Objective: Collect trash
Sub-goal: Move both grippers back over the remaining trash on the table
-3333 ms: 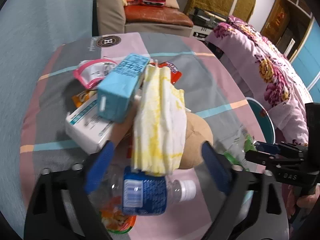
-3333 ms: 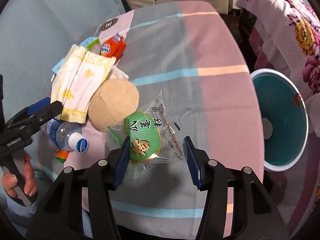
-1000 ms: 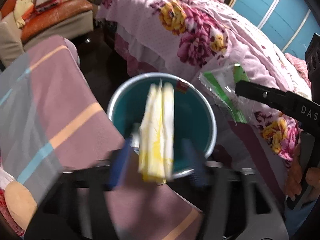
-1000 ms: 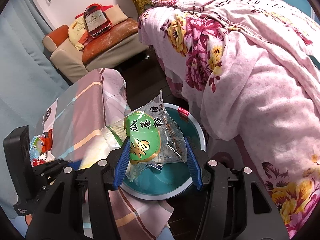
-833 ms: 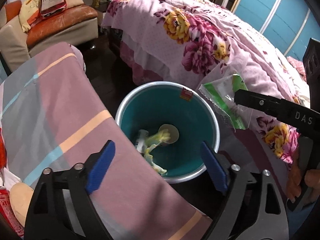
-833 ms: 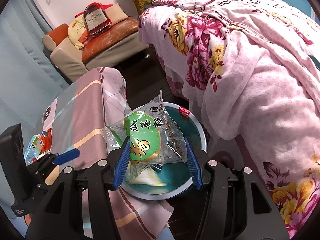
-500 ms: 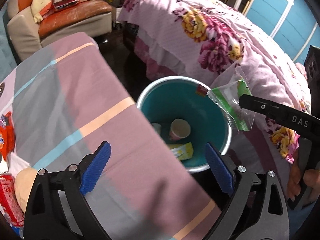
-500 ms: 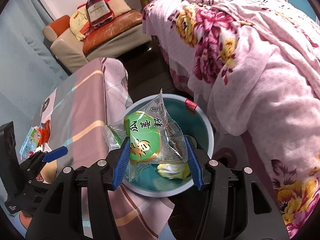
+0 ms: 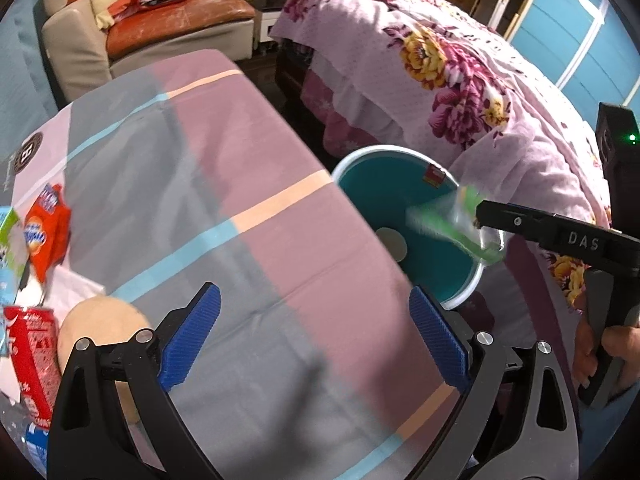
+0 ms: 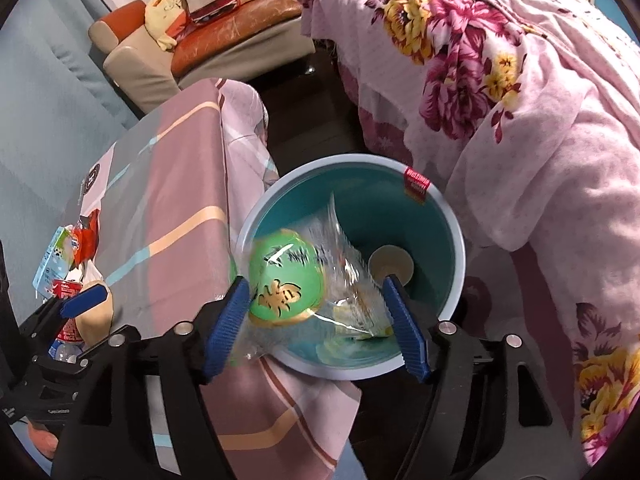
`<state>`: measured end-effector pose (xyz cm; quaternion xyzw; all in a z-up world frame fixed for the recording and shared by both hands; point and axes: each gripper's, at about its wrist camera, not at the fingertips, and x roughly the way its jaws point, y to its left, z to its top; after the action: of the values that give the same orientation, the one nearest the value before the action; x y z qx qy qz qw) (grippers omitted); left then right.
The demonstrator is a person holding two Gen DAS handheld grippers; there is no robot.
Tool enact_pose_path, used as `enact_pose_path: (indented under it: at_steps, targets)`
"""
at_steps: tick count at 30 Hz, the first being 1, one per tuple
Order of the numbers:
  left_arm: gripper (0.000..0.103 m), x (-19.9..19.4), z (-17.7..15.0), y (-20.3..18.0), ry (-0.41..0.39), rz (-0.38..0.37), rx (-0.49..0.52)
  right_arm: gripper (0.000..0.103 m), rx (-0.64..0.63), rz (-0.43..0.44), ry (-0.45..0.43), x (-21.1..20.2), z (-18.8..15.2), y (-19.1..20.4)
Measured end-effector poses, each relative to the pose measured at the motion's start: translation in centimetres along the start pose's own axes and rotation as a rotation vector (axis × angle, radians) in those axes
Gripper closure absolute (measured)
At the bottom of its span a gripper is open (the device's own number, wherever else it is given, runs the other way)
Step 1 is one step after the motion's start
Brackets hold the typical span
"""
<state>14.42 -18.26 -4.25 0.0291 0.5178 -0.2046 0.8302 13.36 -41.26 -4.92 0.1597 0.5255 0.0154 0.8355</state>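
Observation:
My right gripper hangs over the teal bin, and its jaws are opening. Between them a green snack packet in clear wrap is blurred and dropping loose, no longer pinched. In the left wrist view the same packet smears over the bin off the right gripper's fingers. A paper cup and yellow-white tissue lie inside the bin. My left gripper is open and empty above the striped tablecloth. The rest of the trash lies at the table's left: a red can, an orange packet and a tan bun.
The bin stands on the floor in the narrow gap between the table's edge and a bed with a pink floral cover. A sofa with an orange cushion is behind the table. A person's hand holds the right gripper's handle.
The left gripper let the yellow-white tissue fall into the bin, opened wide and swung back over the table. The right jaws have spread and the green packet is slipping down.

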Motion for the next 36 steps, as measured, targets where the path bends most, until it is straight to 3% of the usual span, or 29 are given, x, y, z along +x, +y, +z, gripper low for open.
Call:
enact_pose_path:
  at_steps: [13,27,36]
  targets:
    - [0.007,-4.4,-3.2,3.3,-0.056,0.014,-0.06,0.026,-0.057,-0.011,0.009,-2.1,-1.4,3.5]
    - [0.007,-10.7,-8.8,7.6,-0.105,0.07,-0.094,0.023,-0.236,0.013,0.071,-3.0,-5.2,11.9]
    - [0.007,-14.1,-13.4,13.1,-0.113,0.092,-0.248,0.021,-0.379,0.032,0.094,-2.9,-7.7,18.0]
